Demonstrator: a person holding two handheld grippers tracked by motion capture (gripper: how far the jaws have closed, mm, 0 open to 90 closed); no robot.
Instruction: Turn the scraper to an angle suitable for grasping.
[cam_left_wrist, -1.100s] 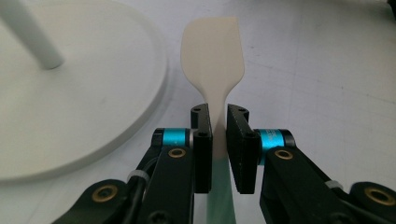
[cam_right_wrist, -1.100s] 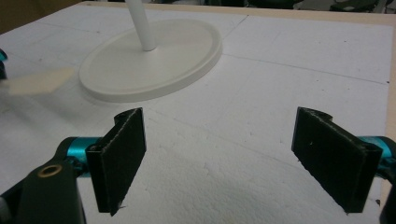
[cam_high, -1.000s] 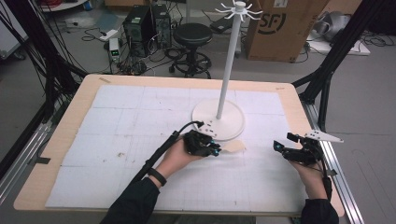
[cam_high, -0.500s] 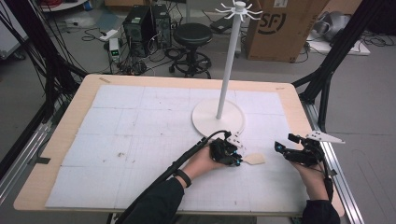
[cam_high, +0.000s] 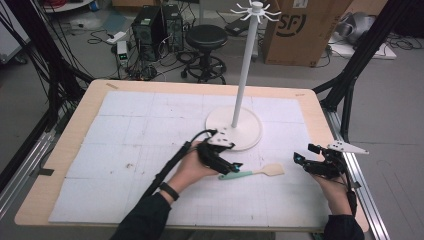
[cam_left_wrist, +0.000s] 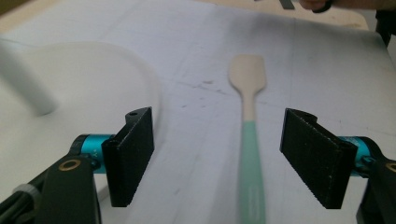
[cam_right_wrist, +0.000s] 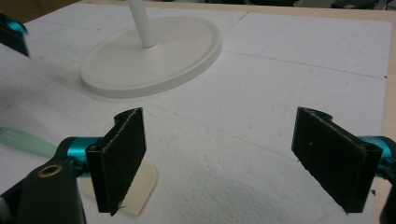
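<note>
A spatula (cam_high: 252, 173) with a teal handle and a pale beige blade lies flat on the white foam mat (cam_high: 150, 130), front centre. My left gripper (cam_high: 233, 167) hovers at the handle end. Its jaws have just been opening and stand wide, with the handle (cam_left_wrist: 250, 140) running between them untouched. In its own view the left gripper (cam_left_wrist: 219, 158) looks along the spatula toward the blade. My right gripper (cam_high: 304, 153) is open near the table's right edge, just right of the blade. In its own view the right gripper (cam_right_wrist: 219, 163) holds nothing, and the blade (cam_right_wrist: 140, 186) lies behind its left jaw.
A white hanging stand with a round base (cam_high: 234, 131) and a tall pole (cam_high: 245, 70) stands just behind the left gripper. Its base (cam_right_wrist: 154, 60) is ahead of the right gripper. The wooden table edge (cam_high: 345, 190) runs close by the right hand.
The left gripper carried the spatula rightward toward the right gripper, opened, and drew back to the left. The spatula now lies on the mat. The right gripper has not moved.
</note>
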